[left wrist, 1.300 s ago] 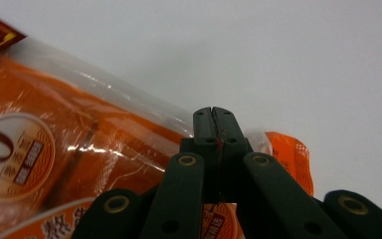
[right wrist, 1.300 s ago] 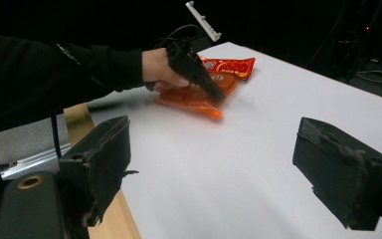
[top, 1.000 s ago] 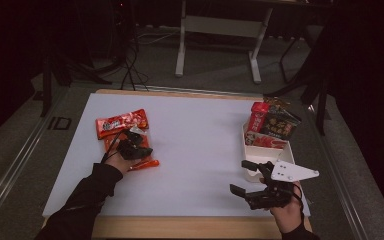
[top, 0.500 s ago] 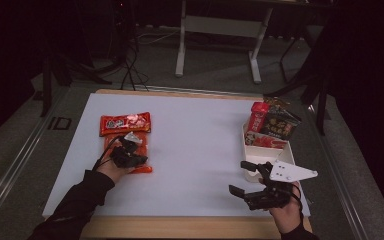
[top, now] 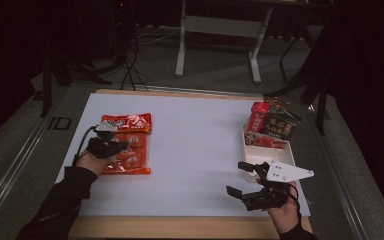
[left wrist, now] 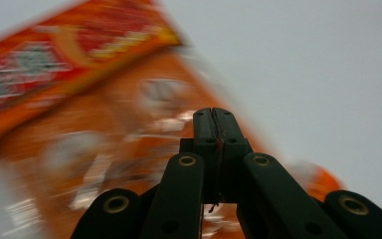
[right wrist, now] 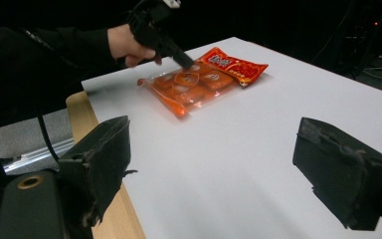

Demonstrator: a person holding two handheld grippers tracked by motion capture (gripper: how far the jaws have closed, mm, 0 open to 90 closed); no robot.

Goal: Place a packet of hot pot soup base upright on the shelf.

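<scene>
Over the orange snack bag point(top: 126, 145), left gripper point(top: 111, 145) clenched empty; right gripper point(top: 240, 180) spread wide, holding nothing.

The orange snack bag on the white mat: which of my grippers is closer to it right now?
Left. The left gripper, jaws together, is directly over the orange snack bag. The right gripper, jaws wide open, sits far across the mat, by the white bin.
</scene>
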